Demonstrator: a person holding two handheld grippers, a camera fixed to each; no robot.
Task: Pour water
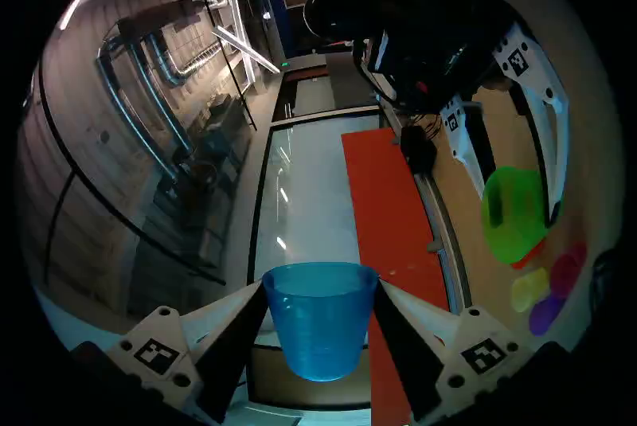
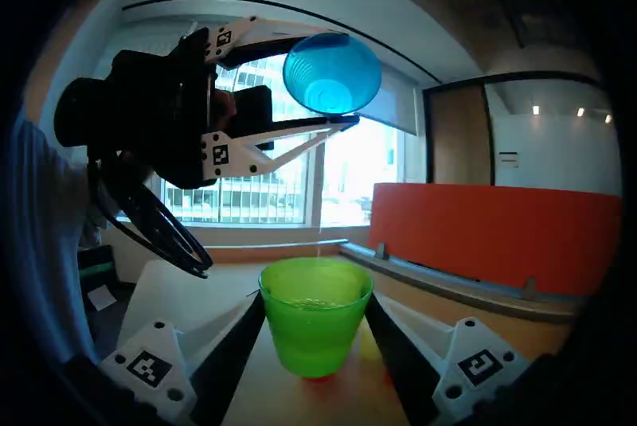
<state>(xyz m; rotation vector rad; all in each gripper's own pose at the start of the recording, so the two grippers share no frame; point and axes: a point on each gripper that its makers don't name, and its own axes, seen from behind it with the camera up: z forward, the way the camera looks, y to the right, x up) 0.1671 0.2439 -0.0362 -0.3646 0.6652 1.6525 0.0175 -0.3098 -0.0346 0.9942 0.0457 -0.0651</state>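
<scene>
Blue cup [image 1: 320,330] tipped, clamped in left hand-held gripper [image 1: 320,291], above green cup [image 2: 316,334] clamped in right hand-held gripper [image 2: 315,301].

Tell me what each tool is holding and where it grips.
Left tool: the blue cup, pinched across its side walls. Right tool: the green cup, also across its side walls.

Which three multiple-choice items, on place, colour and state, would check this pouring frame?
1. In the right gripper view, the blue cup is: A above the green cup; B under it; C inside it.
2. The cup in the right gripper is: A red; B green; C white.
3. The left gripper is: A open; B shut on the blue cup; C on the floor.
Key: A, it hangs tipped over the green cup; B, its walls are green; B, both fingers press its sides.
</scene>
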